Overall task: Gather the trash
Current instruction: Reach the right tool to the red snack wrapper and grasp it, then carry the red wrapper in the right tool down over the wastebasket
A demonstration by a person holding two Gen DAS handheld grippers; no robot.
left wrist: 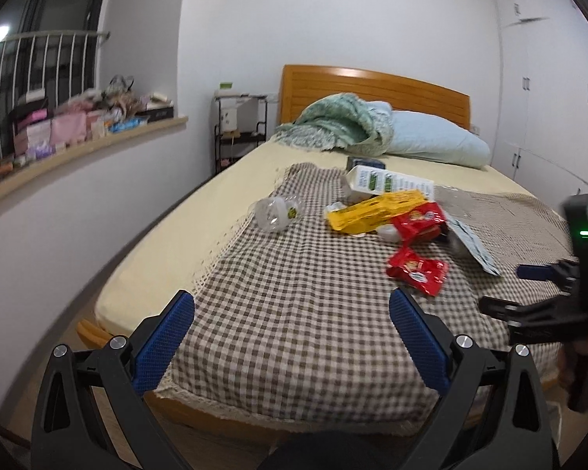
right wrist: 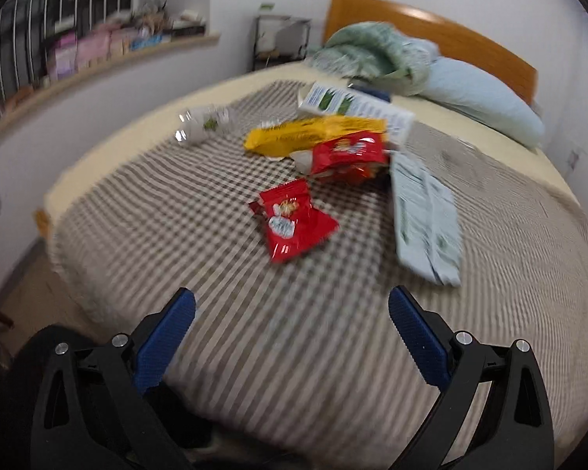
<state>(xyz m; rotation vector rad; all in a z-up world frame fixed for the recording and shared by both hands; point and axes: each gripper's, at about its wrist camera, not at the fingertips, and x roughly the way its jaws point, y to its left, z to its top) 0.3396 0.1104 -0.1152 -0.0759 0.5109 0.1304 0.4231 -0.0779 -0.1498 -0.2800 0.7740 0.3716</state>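
The left gripper (left wrist: 292,305) and the right gripper (right wrist: 292,303) both hover over the near end of the brown-and-cream checked bedspread (left wrist: 294,293), each with blue-padded jaws spread wide and nothing between them. The trash lies mid-bed: a small red snack packet (right wrist: 294,221) nearest, a larger red packet (right wrist: 347,154) touching a yellow wrapper (right wrist: 313,133), a white-and-green carton (right wrist: 356,107) behind, a crumpled clear plastic bottle (left wrist: 276,211) apart to the left, and what seems, through blur, a pale flat pouch (right wrist: 427,215).
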